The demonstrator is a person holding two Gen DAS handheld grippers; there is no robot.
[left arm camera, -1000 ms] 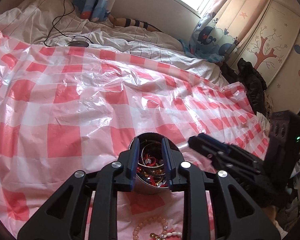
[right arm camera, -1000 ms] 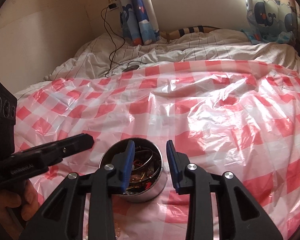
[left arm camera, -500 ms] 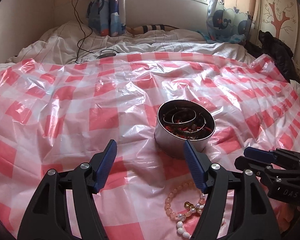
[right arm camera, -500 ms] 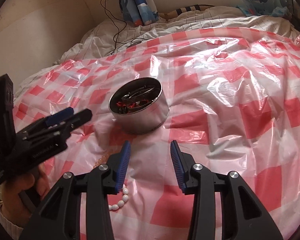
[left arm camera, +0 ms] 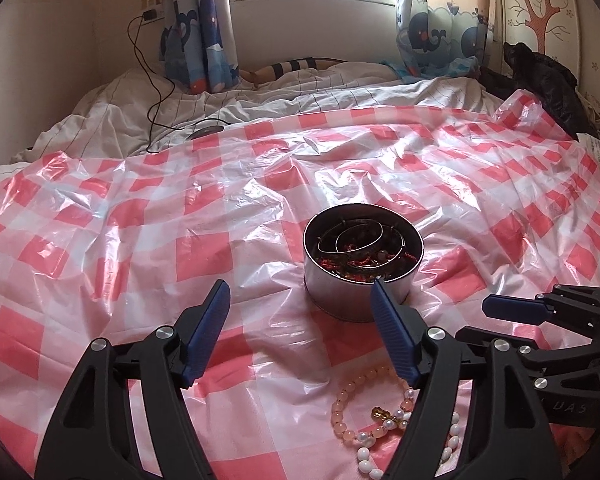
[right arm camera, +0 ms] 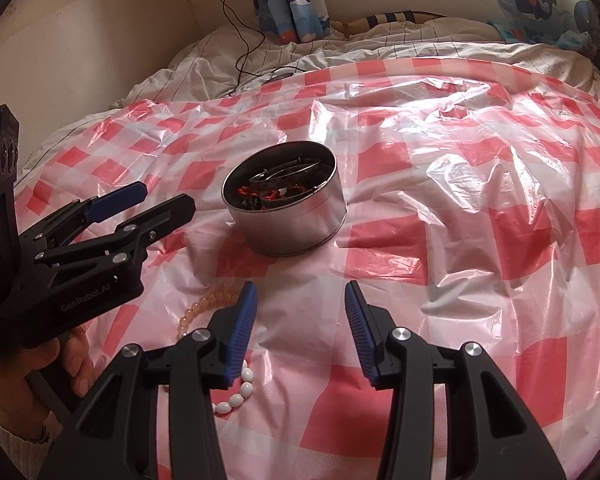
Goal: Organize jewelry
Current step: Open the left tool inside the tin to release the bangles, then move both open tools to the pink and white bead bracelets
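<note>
Left gripper [left arm camera: 298,304] and right gripper [right arm camera: 300,304]: jaws opening, nothing between them. Round silver metal tin [left arm camera: 362,280] of bangles sits just beyond both fingertips; pink bead bracelet [left arm camera: 346,420] lies below the left gripper's right finger [left arm camera: 392,334].

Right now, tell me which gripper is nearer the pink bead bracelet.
Left. The left gripper, jaws opening, hangs directly over the pink bead bracelet. The right gripper, also opening and empty, sits just to the bracelet's right.

- Round metal tins [left arm camera: 350,294]: one, holding several bangles; exact number not readable.
- Beaded bracelets [left arm camera: 354,420] lying on the sheet: two, one pink, one white.
- Grippers: two.
- Curtains: two.
</note>
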